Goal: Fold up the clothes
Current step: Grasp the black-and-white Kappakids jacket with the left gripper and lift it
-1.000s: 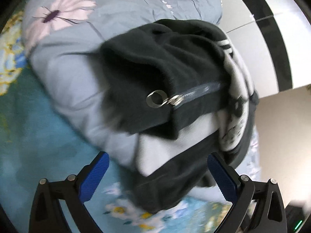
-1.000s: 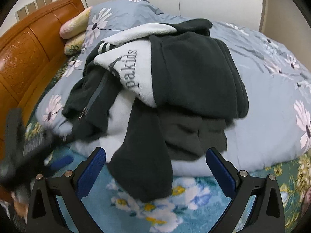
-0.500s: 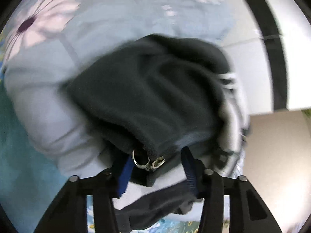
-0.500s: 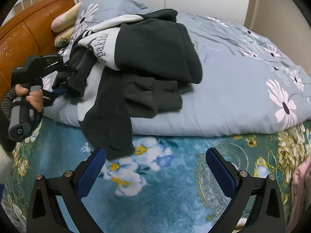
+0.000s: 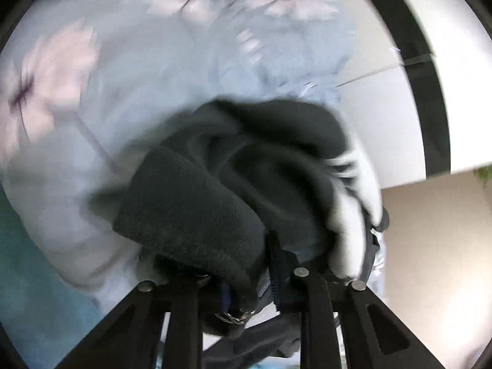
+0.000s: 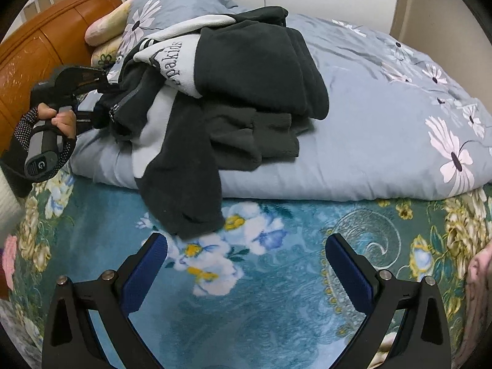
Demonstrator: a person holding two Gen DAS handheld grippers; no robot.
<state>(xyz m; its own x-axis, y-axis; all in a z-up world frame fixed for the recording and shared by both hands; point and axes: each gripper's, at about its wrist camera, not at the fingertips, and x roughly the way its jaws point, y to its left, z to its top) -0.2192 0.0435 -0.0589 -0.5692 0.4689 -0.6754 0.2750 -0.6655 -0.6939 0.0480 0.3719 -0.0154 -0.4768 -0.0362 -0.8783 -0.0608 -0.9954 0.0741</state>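
Note:
A pile of dark grey and white clothes lies on a grey-blue flowered duvet. On top is a dark fleece jacket with a zipper and a white panel printed "pakids". My left gripper is shut on the zipper edge of the fleece jacket; in the right wrist view it grips the pile's left side. My right gripper is open and empty, low over the teal floral bedsheet, in front of a hanging dark sleeve.
An orange wooden headboard stands at the left with pillows beside it. A white wall and a beige panel lie behind the bed. The left wrist view is motion-blurred.
My left gripper moved in on the fleece jacket and closed on its zipper edge. My right gripper pulled back from the pile and stayed open.

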